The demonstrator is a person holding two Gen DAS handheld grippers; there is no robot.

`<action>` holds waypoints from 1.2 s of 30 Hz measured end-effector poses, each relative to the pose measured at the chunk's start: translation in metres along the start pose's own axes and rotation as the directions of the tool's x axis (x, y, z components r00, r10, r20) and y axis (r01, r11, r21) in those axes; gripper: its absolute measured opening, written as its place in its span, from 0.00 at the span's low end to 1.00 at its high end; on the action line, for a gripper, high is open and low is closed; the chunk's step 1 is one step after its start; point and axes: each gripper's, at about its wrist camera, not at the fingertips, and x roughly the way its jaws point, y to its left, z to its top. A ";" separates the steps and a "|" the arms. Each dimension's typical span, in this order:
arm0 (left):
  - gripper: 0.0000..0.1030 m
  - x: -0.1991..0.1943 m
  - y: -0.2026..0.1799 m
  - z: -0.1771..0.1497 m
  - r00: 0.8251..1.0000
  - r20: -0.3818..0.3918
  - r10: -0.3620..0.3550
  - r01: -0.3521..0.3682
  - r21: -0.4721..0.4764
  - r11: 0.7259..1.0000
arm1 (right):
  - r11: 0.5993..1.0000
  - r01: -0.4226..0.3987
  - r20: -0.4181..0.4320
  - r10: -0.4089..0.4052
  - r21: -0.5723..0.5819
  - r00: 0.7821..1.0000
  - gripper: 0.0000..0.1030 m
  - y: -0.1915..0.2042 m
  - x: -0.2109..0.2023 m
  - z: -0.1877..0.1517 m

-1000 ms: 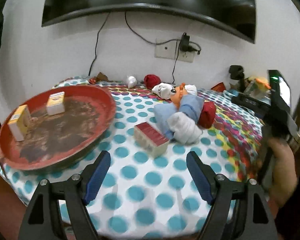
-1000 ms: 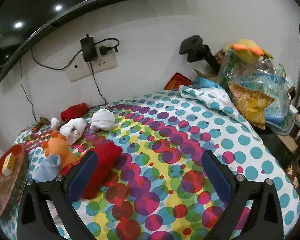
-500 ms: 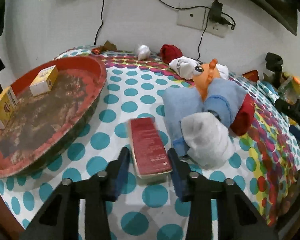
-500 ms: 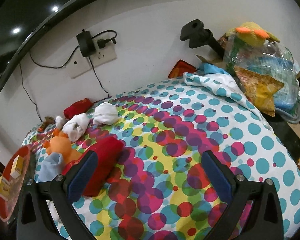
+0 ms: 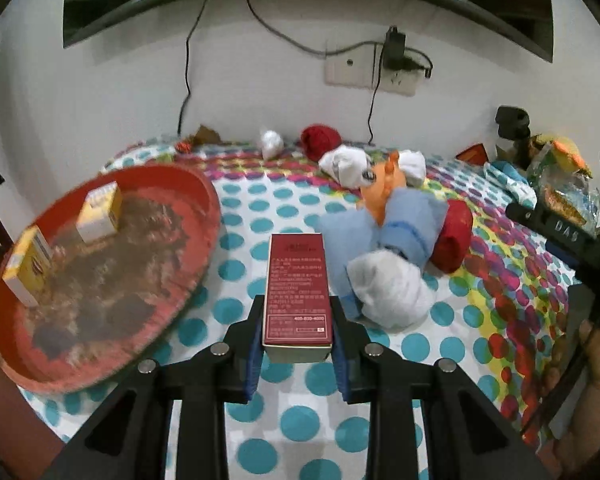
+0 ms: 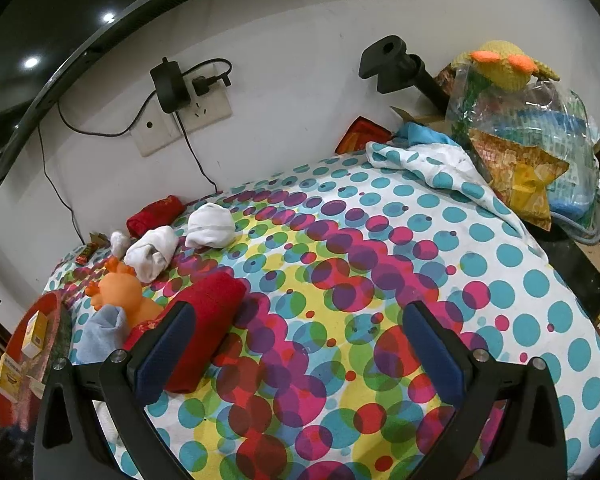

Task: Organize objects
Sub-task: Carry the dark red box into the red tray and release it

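My left gripper (image 5: 297, 322) is shut on a dark red box (image 5: 296, 288) and holds it above the dotted tablecloth. A round red tray (image 5: 188, 184) lies to the left with two yellow-white boxes (image 5: 100, 208) in it. A pile of rolled socks and cloths sits to the right: light blue (image 5: 412, 216), white (image 5: 392, 288), red (image 5: 454, 232), around an orange toy (image 5: 384, 184). My right gripper (image 6: 296, 332) is open and empty above the cloth, with the red roll (image 6: 204, 320) at its left finger.
More white socks (image 6: 210, 226) and a red roll (image 6: 154, 216) lie near the wall. A plastic bag of items (image 6: 532, 148) and a black mount (image 6: 396, 64) stand at the right edge. Cables hang from a wall socket (image 5: 370, 72).
My left gripper closed on the red box, which lay askew on the cloth, and lifted it. The tray now looks closer. The right gripper shifted only slightly.
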 end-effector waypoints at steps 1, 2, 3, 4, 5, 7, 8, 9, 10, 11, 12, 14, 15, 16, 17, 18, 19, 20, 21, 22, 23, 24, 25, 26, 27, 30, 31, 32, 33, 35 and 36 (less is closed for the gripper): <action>0.28 -0.005 0.003 0.004 1.000 0.013 0.006 -0.007 0.003 1.000 | 1.000 0.000 -0.004 0.000 0.003 1.000 1.00 -0.001 0.001 0.000; 0.28 -0.007 0.005 0.006 1.000 0.019 0.010 -0.010 0.005 1.000 | 1.000 0.000 -0.008 0.000 0.005 1.000 1.00 -0.001 0.002 0.000; 0.28 -0.011 0.010 0.010 0.999 0.030 0.014 -0.014 0.006 1.000 | 1.000 -0.002 -0.014 0.003 0.008 1.000 1.00 -0.001 0.003 0.000; 0.28 -0.015 0.014 0.013 0.999 0.039 0.019 -0.019 0.003 1.000 | 1.000 -0.004 -0.017 0.004 0.009 1.000 1.00 -0.001 0.003 0.000; 0.28 -0.017 0.018 0.016 0.999 0.044 0.023 -0.023 0.000 1.000 | 1.000 -0.006 -0.021 0.006 0.011 1.000 1.00 -0.002 0.003 0.000; 0.28 -0.020 0.027 0.021 0.998 0.049 0.035 -0.035 -0.006 0.999 | 1.000 -0.005 -0.023 0.006 0.014 1.000 1.00 -0.002 0.003 0.000; 0.28 -0.021 0.032 0.023 0.998 0.052 0.041 -0.040 -0.010 0.999 | 1.000 -0.004 -0.023 0.004 0.013 1.000 1.00 -0.002 0.004 0.000; 0.28 -0.022 0.038 0.025 0.997 0.055 0.049 -0.048 -0.016 0.999 | 1.000 -0.002 -0.023 0.002 0.012 1.000 1.00 -0.001 0.004 0.000; 0.28 -0.023 0.044 0.027 0.997 0.057 0.059 -0.057 -0.021 0.998 | 1.000 0.000 -0.023 0.000 0.012 1.000 1.00 -0.001 0.004 0.000; 0.28 -0.024 0.048 0.029 0.996 0.057 0.066 -0.064 -0.026 0.998 | 1.000 0.001 -0.023 -0.001 0.011 1.000 1.00 -0.001 0.004 0.000; 0.28 -0.024 0.055 0.031 0.996 0.056 0.074 -0.072 -0.035 0.997 | 1.000 0.002 -0.023 -0.002 0.011 1.000 1.00 -0.001 0.004 0.000; 0.28 -0.025 0.064 0.031 0.995 0.057 0.084 -0.082 -0.045 0.996 | 1.000 0.001 -0.024 -0.001 0.012 1.000 1.00 -0.001 0.004 0.000; 0.28 -0.026 0.069 0.032 0.994 0.057 0.090 -0.088 -0.047 0.995 | 1.000 0.002 -0.023 -0.002 0.013 1.000 1.00 -0.001 0.004 0.000; 0.28 -0.026 0.074 0.033 0.993 0.057 0.100 -0.097 -0.049 0.994 | 1.000 0.002 -0.024 -0.002 0.013 1.000 1.00 -0.001 0.004 0.000; 0.28 -0.026 0.080 0.034 0.993 0.057 0.108 -0.105 -0.053 0.993 | 1.000 0.001 -0.024 -0.001 0.013 1.000 1.00 -0.001 0.004 0.000; 0.28 -0.026 0.085 0.035 0.992 0.056 0.112 -0.109 -0.058 0.992 | 1.000 0.001 -0.024 -0.001 0.013 1.000 1.00 -0.001 0.004 0.000; 0.28 -0.026 0.093 0.036 0.991 0.054 0.120 -0.117 -0.066 0.991 | 1.000 0.001 -0.024 0.000 0.013 1.000 1.00 -0.001 0.004 0.000; 0.28 -0.026 0.099 0.037 0.990 0.052 0.128 -0.125 -0.071 0.990 | 1.000 0.000 -0.024 0.000 0.013 1.000 1.00 -0.001 0.004 0.000; 0.28 -0.026 0.105 0.038 0.989 0.050 0.138 -0.134 -0.076 0.988 | 1.000 0.000 -0.025 0.000 0.013 1.000 1.00 -0.001 0.004 0.000; 0.28 -0.026 0.113 0.039 0.988 0.047 0.149 -0.144 -0.082 0.986 | 1.000 -0.002 -0.029 0.003 0.013 1.000 1.00 -0.001 0.005 0.000; 0.28 -0.027 0.121 0.041 0.986 0.046 0.159 -0.154 -0.088 0.984 | 1.000 -0.004 -0.031 0.004 0.014 0.999 1.00 -0.001 0.005 -0.001; 0.28 -0.027 0.132 0.045 0.984 0.047 0.175 -0.169 -0.097 0.981 | 1.000 -0.004 -0.033 0.005 0.015 0.999 1.00 -0.001 0.005 -0.001; 0.28 -0.027 0.139 0.047 0.982 0.048 0.184 -0.179 -0.103 0.979 | 1.000 -0.005 -0.034 0.005 0.015 0.999 1.00 -0.001 0.006 -0.001; 0.28 -0.027 0.149 0.052 0.979 0.047 0.196 -0.190 -0.111 0.975 | 1.000 -0.005 -0.036 0.006 0.015 0.999 1.00 -0.001 0.006 -0.001; 0.28 -0.027 0.158 0.056 0.977 0.044 0.209 -0.203 -0.116 0.972 | 1.000 -0.005 -0.038 0.006 0.015 0.999 1.00 -0.001 0.006 -0.002; 0.28 -0.024 0.187 0.068 0.967 0.039 0.252 -0.246 -0.128 0.961 | 1.000 -0.003 -0.042 0.004 0.014 0.999 1.00 0.000 0.007 -0.003; 0.28 -0.022 0.200 0.072 0.962 0.032 0.271 -0.264 -0.134 0.955 | 1.000 -0.004 -0.042 0.005 0.013 0.999 1.00 0.000 0.007 -0.003; 0.28 -0.021 0.206 0.074 0.961 0.026 0.276 -0.270 -0.137 0.953 | 1.000 -0.003 -0.041 0.003 0.014 0.999 1.00 0.000 0.007 -0.003; 0.28 -0.017 0.214 0.076 0.960 0.014 0.279 -0.274 -0.140 0.951 | 1.000 -0.001 -0.041 0.002 0.014 0.999 1.00 0.001 0.007 -0.003; 0.28 -0.009 0.228 0.081 0.954 -0.009 0.298 -0.297 -0.142 0.944 | 1.000 0.001 -0.041 -0.001 0.013 0.999 1.00 0.001 0.007 -0.003; 0.28 -0.004 0.234 0.082 0.953 -0.019 0.302 -0.301 -0.144 0.943 | 1.000 0.005 -0.041 -0.005 0.010 0.999 1.00 0.002 0.007 -0.004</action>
